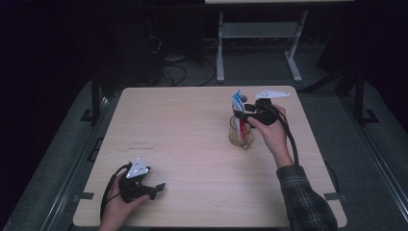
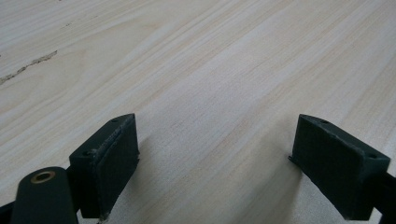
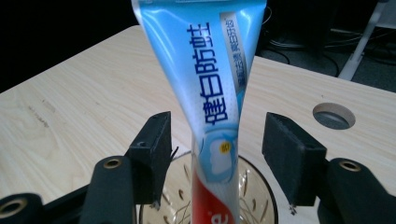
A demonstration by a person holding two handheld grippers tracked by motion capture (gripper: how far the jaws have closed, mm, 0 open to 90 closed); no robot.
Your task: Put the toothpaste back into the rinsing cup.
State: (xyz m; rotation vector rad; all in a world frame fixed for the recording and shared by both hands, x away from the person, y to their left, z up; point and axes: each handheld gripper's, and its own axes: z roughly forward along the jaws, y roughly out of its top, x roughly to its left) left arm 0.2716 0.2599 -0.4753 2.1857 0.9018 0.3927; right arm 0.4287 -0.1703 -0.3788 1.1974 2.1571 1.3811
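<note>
Toothpaste tube (image 3: 205, 88), blue and white with a red lower end, is standing tilted in the amber glass cup (image 1: 240, 132) toward the table's (image 1: 192, 144) far right, its crimped end sticking up above the cup's rim. Nearest the person, well to the near left of the cup, the left gripper (image 1: 156, 187) is resting low over bare tabletop with its jaws spread wide around nothing. Farther off, the right gripper (image 3: 215, 147) is hovering just above the cup, its jaws standing apart on either side of the tube with gaps showing at both pads, pressing on nothing.
</note>
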